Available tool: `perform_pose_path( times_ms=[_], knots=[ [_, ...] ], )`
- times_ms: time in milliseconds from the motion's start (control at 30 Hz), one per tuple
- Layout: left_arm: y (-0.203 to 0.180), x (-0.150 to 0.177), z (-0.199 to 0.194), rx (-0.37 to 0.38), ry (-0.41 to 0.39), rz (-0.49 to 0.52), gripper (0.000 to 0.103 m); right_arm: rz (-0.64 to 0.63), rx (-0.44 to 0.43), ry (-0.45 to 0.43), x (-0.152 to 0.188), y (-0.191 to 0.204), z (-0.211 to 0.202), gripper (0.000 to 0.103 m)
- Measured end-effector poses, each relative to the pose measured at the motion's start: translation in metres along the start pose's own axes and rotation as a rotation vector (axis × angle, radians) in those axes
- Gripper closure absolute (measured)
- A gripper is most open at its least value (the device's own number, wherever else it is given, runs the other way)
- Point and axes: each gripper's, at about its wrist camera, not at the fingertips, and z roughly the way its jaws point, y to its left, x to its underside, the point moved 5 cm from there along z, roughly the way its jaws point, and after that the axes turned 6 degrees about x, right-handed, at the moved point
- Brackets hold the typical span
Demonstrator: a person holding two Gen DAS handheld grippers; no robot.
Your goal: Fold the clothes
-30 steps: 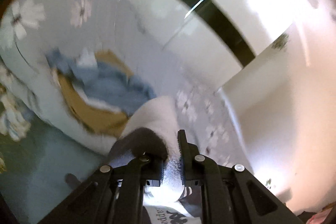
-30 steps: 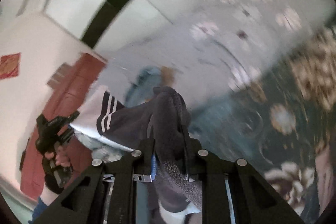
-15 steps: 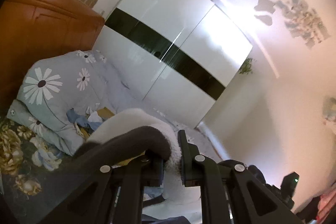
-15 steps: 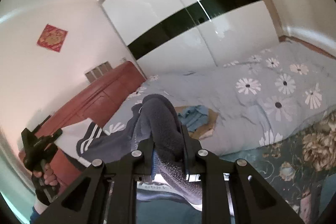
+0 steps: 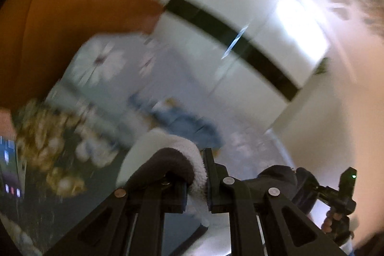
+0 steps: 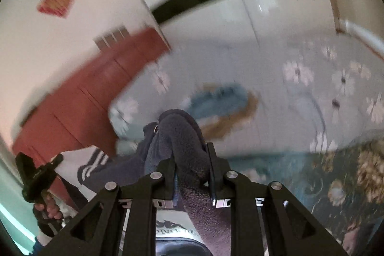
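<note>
My left gripper [image 5: 195, 180] is shut on a fleece garment [image 5: 165, 160], dark outside with white fluffy lining, bunched over the fingers. My right gripper [image 6: 192, 172] is shut on the same dark fleece garment [image 6: 182, 136], whose white-striped sleeve [image 6: 91, 167] hangs to the left. Both hold it up in the air above the bed. The right gripper also shows at the right edge of the left wrist view [image 5: 340, 196], and the left gripper shows at the left edge of the right wrist view [image 6: 36, 179]. Both views are motion-blurred.
A bed with a pale blue daisy duvet [image 6: 300, 92] lies ahead, with a blue and tan pile of clothes [image 6: 223, 104] on it. A dark floral bedspread [image 6: 348, 174] lies nearer. A red-brown headboard [image 6: 84, 97] and a white wardrobe [image 5: 240, 28] stand behind.
Both grippers have tilted down again from the wall and wardrobe toward the bed, still holding the fleece garment between them. The views are blurred from the swing.
</note>
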Motion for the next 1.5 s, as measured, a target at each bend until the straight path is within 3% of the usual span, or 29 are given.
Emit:
perform_pose_path(
  times_ms=[167, 267, 500, 600, 700, 767, 933, 1133, 1233, 1400, 1500],
  knots=[
    [0.082, 0.040, 0.073, -0.123, 0.120, -0.135, 0.091, 0.093, 0.041, 0.178, 0.037, -0.030, 0.115, 0.083],
    [0.106, 0.043, 0.116, -0.152, 0.156, -0.150, 0.091, 0.090, 0.075, 0.204, 0.035, -0.038, 0.153, 0.083],
    [0.106, -0.006, 0.173, -0.108, 0.055, -0.093, 0.091, 0.080, 0.155, 0.261, 0.029, -0.058, 0.241, 0.083],
    [0.133, 0.006, 0.213, -0.196, 0.129, -0.081, 0.091, 0.076, 0.189, 0.285, 0.027, -0.066, 0.278, 0.082],
    [0.169, 0.031, 0.250, -0.273, 0.247, -0.116, 0.090, 0.071, 0.223, 0.309, 0.024, -0.075, 0.316, 0.082],
    [0.189, 0.042, 0.263, -0.309, 0.279, -0.149, 0.091, 0.074, 0.241, 0.329, 0.025, -0.080, 0.334, 0.082],
    [0.207, 0.054, 0.273, -0.263, 0.324, -0.276, 0.086, 0.100, 0.268, 0.388, 0.038, -0.093, 0.358, 0.080],
    [0.186, 0.082, 0.236, -0.189, 0.389, -0.299, 0.062, 0.036, 0.180, 0.386, 0.035, -0.089, 0.319, 0.069],
    [0.170, 0.103, 0.207, -0.200, 0.418, -0.269, 0.060, 0.031, 0.169, 0.372, 0.047, -0.092, 0.277, 0.067],
    [0.149, 0.143, 0.144, -0.191, 0.365, -0.349, 0.052, 0.023, 0.140, 0.407, 0.106, -0.099, 0.197, 0.065],
    [0.138, 0.165, 0.123, -0.255, 0.345, -0.342, 0.049, 0.033, 0.067, 0.420, 0.153, -0.100, 0.154, 0.053]
  ],
)
